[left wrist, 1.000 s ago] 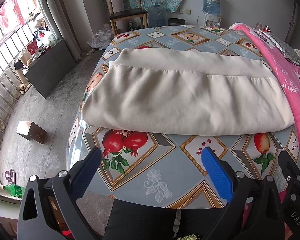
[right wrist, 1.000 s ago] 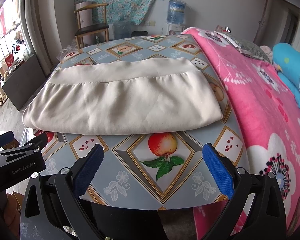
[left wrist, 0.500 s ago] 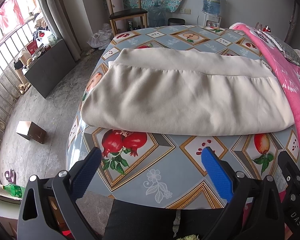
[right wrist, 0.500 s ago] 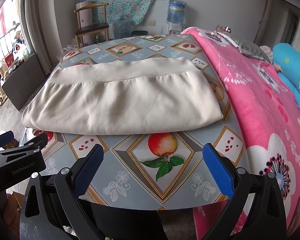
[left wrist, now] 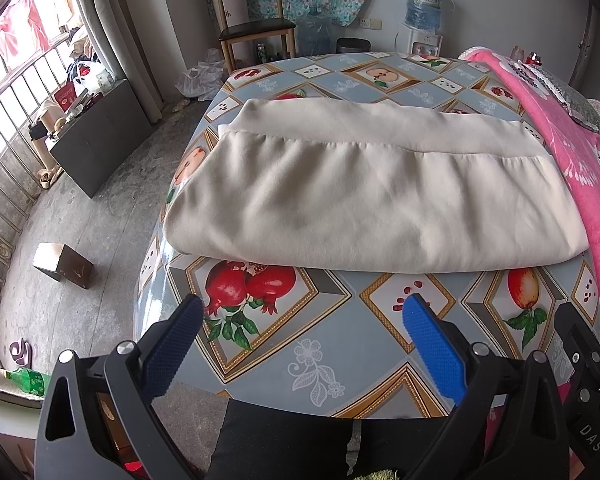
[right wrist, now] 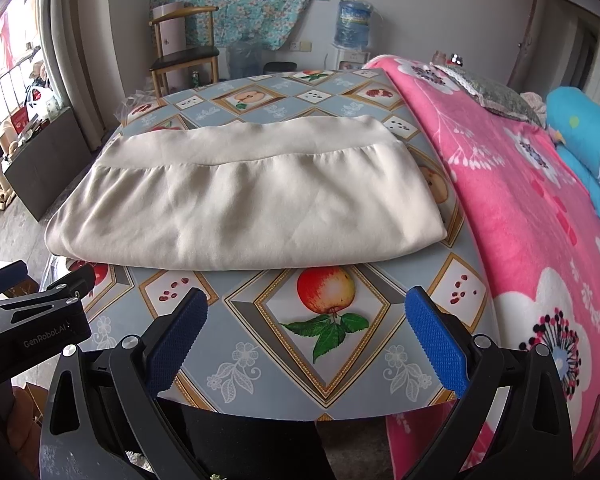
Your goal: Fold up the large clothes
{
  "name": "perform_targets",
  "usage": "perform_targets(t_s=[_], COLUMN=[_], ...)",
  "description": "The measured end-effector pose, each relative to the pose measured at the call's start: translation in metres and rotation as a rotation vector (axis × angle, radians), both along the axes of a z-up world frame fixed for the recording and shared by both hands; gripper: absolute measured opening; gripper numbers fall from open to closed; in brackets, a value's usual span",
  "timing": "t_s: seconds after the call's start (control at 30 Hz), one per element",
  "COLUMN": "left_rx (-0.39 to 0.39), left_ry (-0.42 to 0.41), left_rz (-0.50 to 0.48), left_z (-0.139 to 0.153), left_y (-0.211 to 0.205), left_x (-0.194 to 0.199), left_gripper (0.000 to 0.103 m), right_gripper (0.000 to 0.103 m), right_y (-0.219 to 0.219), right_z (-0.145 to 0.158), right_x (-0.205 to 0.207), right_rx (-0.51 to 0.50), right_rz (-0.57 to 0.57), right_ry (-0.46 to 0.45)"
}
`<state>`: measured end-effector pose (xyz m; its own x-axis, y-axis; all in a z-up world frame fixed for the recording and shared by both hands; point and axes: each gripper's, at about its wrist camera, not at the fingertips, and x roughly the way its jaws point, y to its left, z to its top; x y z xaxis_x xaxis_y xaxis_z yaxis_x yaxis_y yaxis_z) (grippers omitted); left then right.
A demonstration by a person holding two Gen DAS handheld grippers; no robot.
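Observation:
A cream folded garment (left wrist: 364, 192) (right wrist: 244, 200) lies flat across the fruit-patterned tablecloth (left wrist: 324, 340) (right wrist: 260, 344), its gathered seam and plain band on the far side. My left gripper (left wrist: 300, 312) hovers open over the near table edge, short of the garment's front fold, nothing between its blue pads (left wrist: 432, 348). My right gripper (right wrist: 306, 306) is open too, level with the near edge, empty. The left gripper's body (right wrist: 32, 320) shows at the left of the right wrist view.
A bed with a pink flowered blanket (right wrist: 520, 208) adjoins the table's right side. A wooden chair (left wrist: 252, 28) and a water dispenser (left wrist: 424, 4) stand at the back wall. On the floor to the left sit a dark cabinet (left wrist: 100, 140) and a small box (left wrist: 62, 266).

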<state>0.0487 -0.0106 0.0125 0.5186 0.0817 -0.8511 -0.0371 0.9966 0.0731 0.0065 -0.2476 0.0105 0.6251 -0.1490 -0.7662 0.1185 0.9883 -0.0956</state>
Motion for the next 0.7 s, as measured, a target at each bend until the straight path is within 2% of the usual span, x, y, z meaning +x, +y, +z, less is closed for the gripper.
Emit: perform_targets(t_s=[0.7], left_rx=[-0.003], left_ry=[-0.001], left_rz=[0.004], left_z=[0.0019], left_y=[0.0010], left_x=[0.0016], left_gripper=[0.098], right_gripper=[0.096], right_y=[0.0016], right_z=[-0.0004], right_x=[0.0009], right_rx=[-0.001], right_rz=[0.001], right_ry=[0.001])
